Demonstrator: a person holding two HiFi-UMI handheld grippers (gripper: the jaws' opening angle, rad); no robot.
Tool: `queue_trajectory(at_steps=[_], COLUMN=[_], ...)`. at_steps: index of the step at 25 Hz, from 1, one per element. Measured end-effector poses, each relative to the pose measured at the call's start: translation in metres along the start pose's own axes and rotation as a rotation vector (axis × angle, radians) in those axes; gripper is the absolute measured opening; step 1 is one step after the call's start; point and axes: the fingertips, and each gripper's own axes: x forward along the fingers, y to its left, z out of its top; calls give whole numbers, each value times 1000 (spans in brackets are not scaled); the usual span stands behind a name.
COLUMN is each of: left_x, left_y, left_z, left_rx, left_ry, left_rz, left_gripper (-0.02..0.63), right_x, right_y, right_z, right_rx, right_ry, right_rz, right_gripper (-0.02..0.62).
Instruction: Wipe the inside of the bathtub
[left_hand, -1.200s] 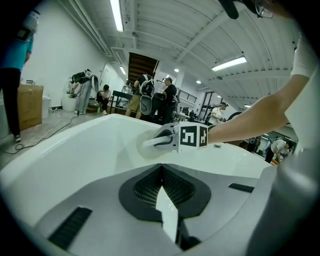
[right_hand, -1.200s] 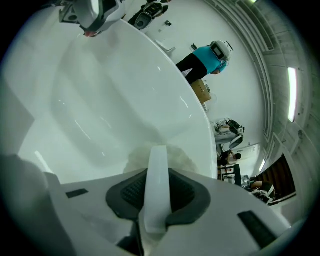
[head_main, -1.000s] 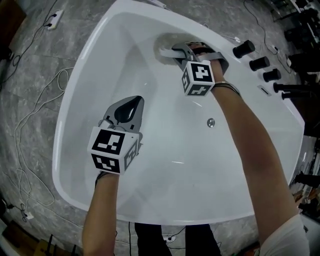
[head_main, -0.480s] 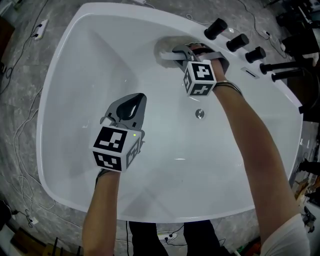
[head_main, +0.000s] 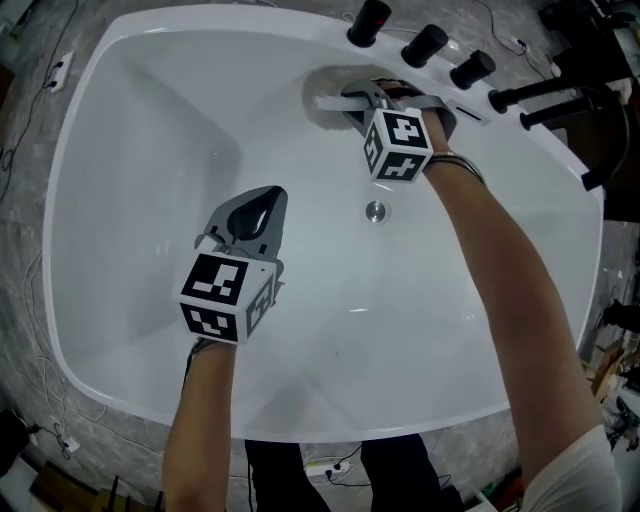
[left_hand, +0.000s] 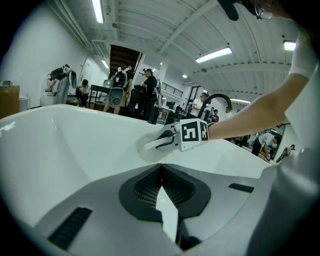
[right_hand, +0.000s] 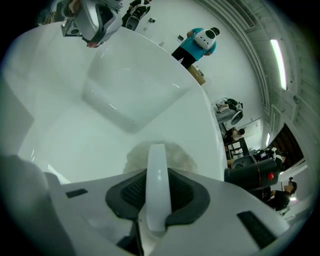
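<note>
White all over, the bathtub (head_main: 130, 200) gives us no streaks or foam to read progress from (wiped and unwiped patches look alike). We have our right gripper (head_main: 352, 100) clamped on the white handle of a scrubber (head_main: 325, 97), whose round pad presses against the far wall just below the taps (head_main: 425, 45). Our left gripper (head_main: 268, 200) hangs over the middle of the basin with its jaws together on nothing. We judge ourselves somewhere in the far-wall pass; the floor around the drain (head_main: 375, 211), the side slopes and the near wall look left to cover.
</note>
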Motion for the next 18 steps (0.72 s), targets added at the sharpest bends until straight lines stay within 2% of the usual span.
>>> queue_trajectory(at_steps=[13, 18], left_x=[38, 56], left_y=[-86, -120], left_z=[2, 1], left_rx=[27, 50], left_ry=[8, 16], left_rz=[-37, -48], left_gripper=[9, 9], right_x=[-51, -75], right_y=[26, 42], right_z=[-98, -147], right_rx=[24, 46], right_ry=[53, 77], right_rz=[-5, -14], right_gripper=[84, 85])
